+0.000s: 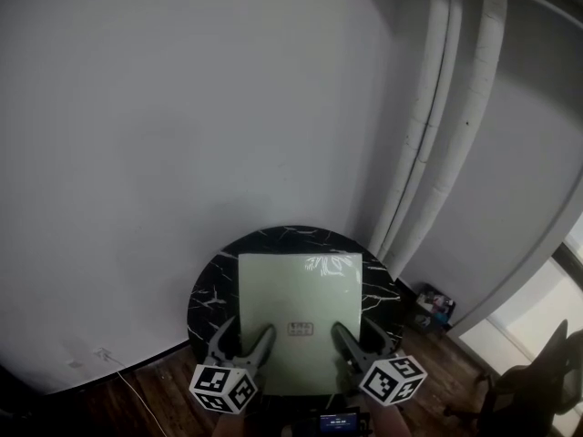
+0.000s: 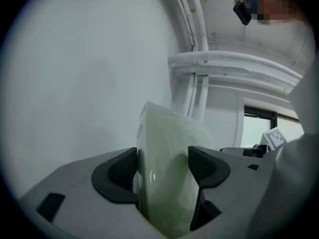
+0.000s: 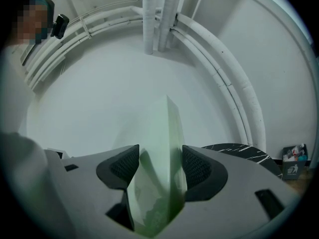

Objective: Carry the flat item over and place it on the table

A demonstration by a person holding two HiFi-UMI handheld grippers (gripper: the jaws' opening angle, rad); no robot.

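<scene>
A pale green flat board [image 1: 299,312] lies over the round black marble table [image 1: 208,291] in the head view, with a small label near its front edge. My left gripper [image 1: 244,340] is shut on the board's near left edge and my right gripper [image 1: 353,342] is shut on its near right edge. In the left gripper view the board [image 2: 167,168] stands edge-on between the dark pads [image 2: 117,173]. The right gripper view shows the board [image 3: 162,158] pinched likewise between its pads [image 3: 199,169], with the table [image 3: 239,151] behind.
A plain white wall fills the back. White pipes [image 1: 437,116] run down at the right of the table. A small bin with coloured items [image 1: 434,306] stands on the wooden floor at the right. A dark chair [image 1: 547,371] sits at the far right.
</scene>
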